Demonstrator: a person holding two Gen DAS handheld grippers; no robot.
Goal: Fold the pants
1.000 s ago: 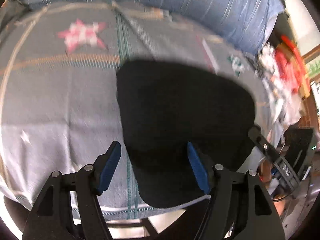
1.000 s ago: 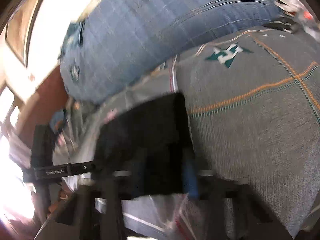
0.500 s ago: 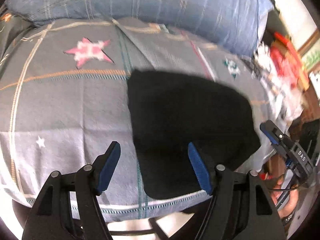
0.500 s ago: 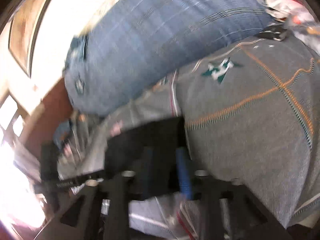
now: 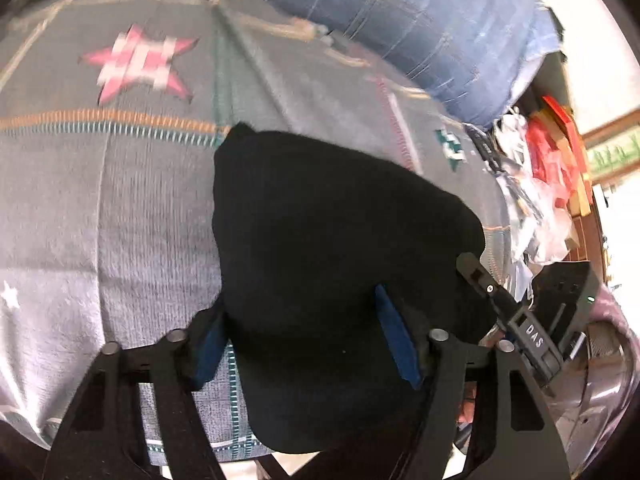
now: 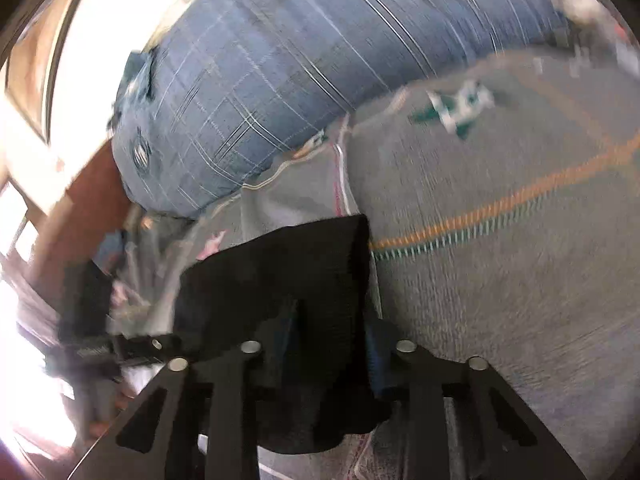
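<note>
The black pants (image 5: 328, 248) lie folded in a compact block on the grey patterned bedspread (image 5: 120, 208), near its front edge. My left gripper (image 5: 300, 336) is open, its blue pads on either side of the block's near end. In the right wrist view the pants (image 6: 280, 276) fill the space between my right gripper's (image 6: 328, 344) blue pads, which stand a little apart around the cloth; the view is blurred and I cannot tell whether they pinch it. The right gripper's body (image 5: 516, 320) shows at the pants' right side in the left wrist view.
A large blue checked pillow (image 5: 400, 16) lies along the back of the bed. Cluttered red and white items (image 5: 548, 164) sit off the bed's right side. A pink star patch (image 5: 136, 64) marks the bedspread's far left.
My left gripper has moved closer over the pants, so the block now reaches between its pads. The right gripper's pads have come closer together around the cloth.
</note>
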